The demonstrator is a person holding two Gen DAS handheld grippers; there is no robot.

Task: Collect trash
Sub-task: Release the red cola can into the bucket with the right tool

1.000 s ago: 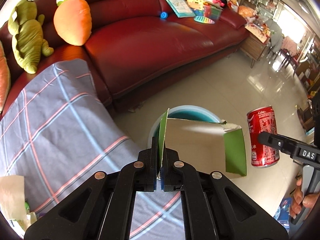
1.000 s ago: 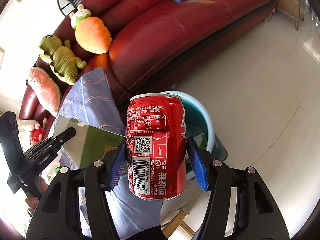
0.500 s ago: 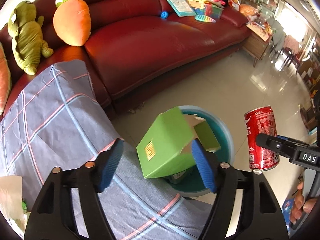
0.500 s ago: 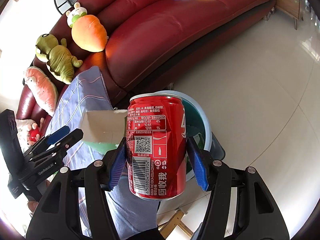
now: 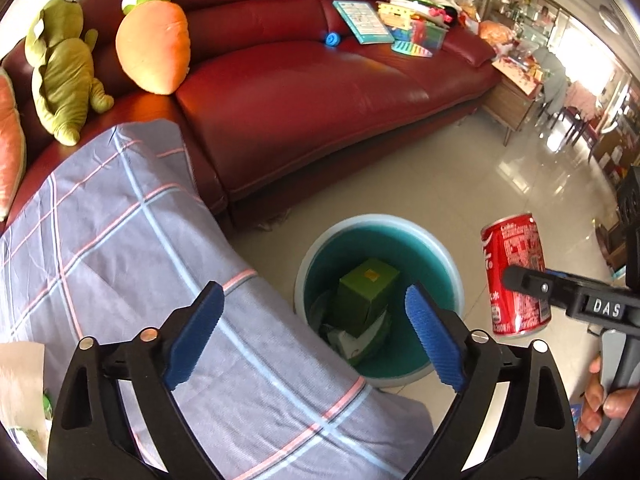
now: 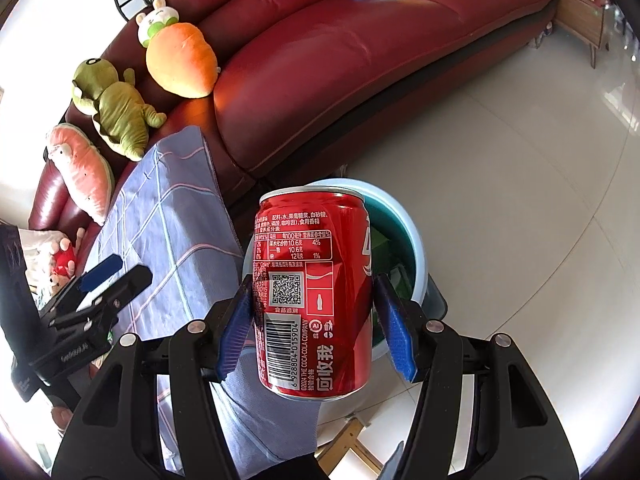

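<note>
My left gripper (image 5: 314, 330) is open and empty above a teal bin (image 5: 448, 256) on the floor. A green carton (image 5: 366, 290) lies inside the bin on other green packaging. My right gripper (image 6: 314, 322) is shut on a red cola can (image 6: 316, 292), held upright in the air beside and above the bin (image 6: 418, 248). The can (image 5: 516, 280) also shows at the right of the left wrist view, and the left gripper (image 6: 108, 276) shows at the left of the right wrist view.
A checked blue cloth (image 5: 120, 240) covers the surface left of the bin. A red leather sofa (image 5: 320, 92) stands behind with plush toys (image 5: 154, 40) and books (image 5: 362, 22). A tissue packet (image 5: 20, 380) lies at the far left. Tiled floor (image 6: 500, 200) extends to the right.
My left gripper opened and let go of the green carton, which fell into the bin. The right gripper has kept hold of the can, almost still.
</note>
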